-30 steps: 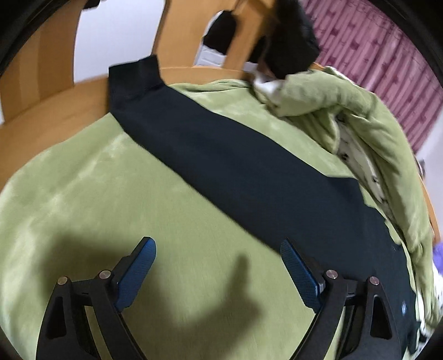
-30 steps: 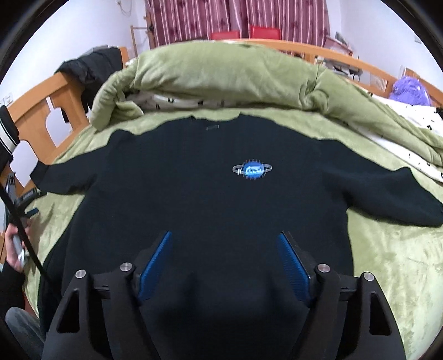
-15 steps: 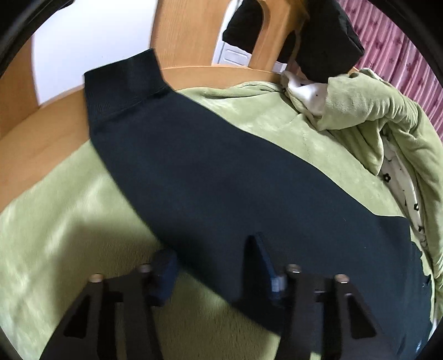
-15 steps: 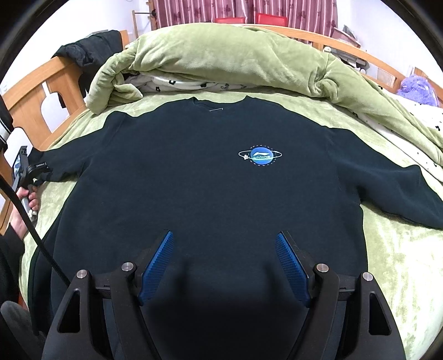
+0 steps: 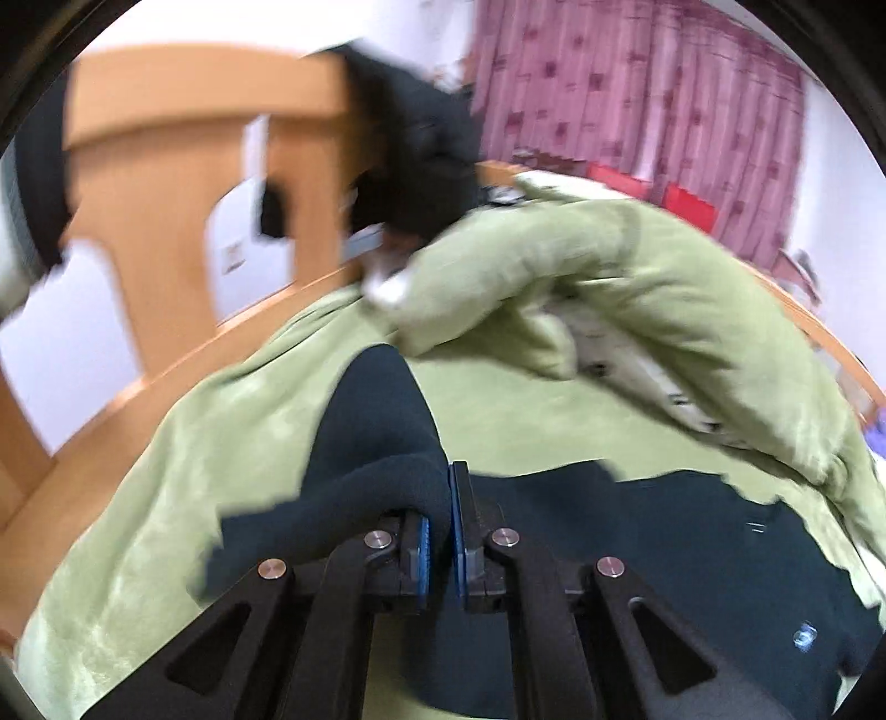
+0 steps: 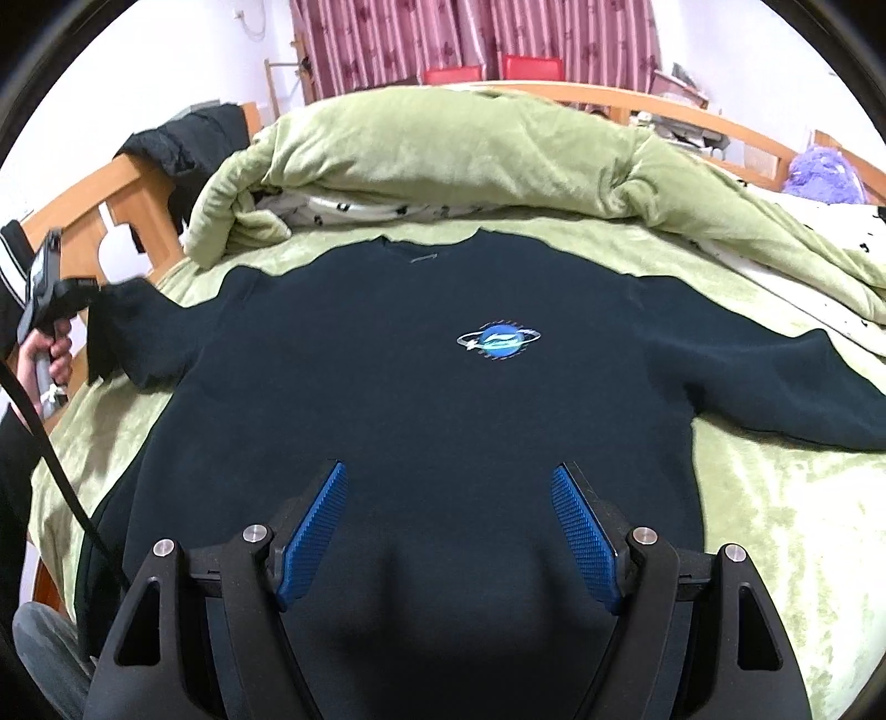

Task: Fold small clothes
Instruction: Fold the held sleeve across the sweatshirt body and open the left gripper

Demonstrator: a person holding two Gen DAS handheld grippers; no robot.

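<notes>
A dark navy sweatshirt (image 6: 421, 399) with a blue planet logo (image 6: 498, 340) lies face up on the green bedspread (image 6: 775, 509), sleeves spread. My left gripper (image 5: 440, 531) is shut on the left sleeve (image 5: 376, 426) and holds it lifted off the bed, the cloth draped over the blue pads. In the right wrist view that gripper (image 6: 83, 291) shows at the far left with the sleeve end hanging from it. My right gripper (image 6: 451, 531) hovers open over the sweatshirt's lower body, nothing between its fingers.
A rolled green quilt (image 6: 470, 155) with white spotted lining lies across the head of the bed. A wooden bed frame (image 5: 183, 166) with dark clothes (image 5: 415, 160) hung on it stands at the left. Pink curtains (image 6: 470, 39) and a purple plush toy (image 6: 825, 171) are behind.
My left gripper went from open above the sleeve to shut on it, then rose and swung toward the sweatshirt's body, lifting the sleeve. The right gripper stayed open in place.
</notes>
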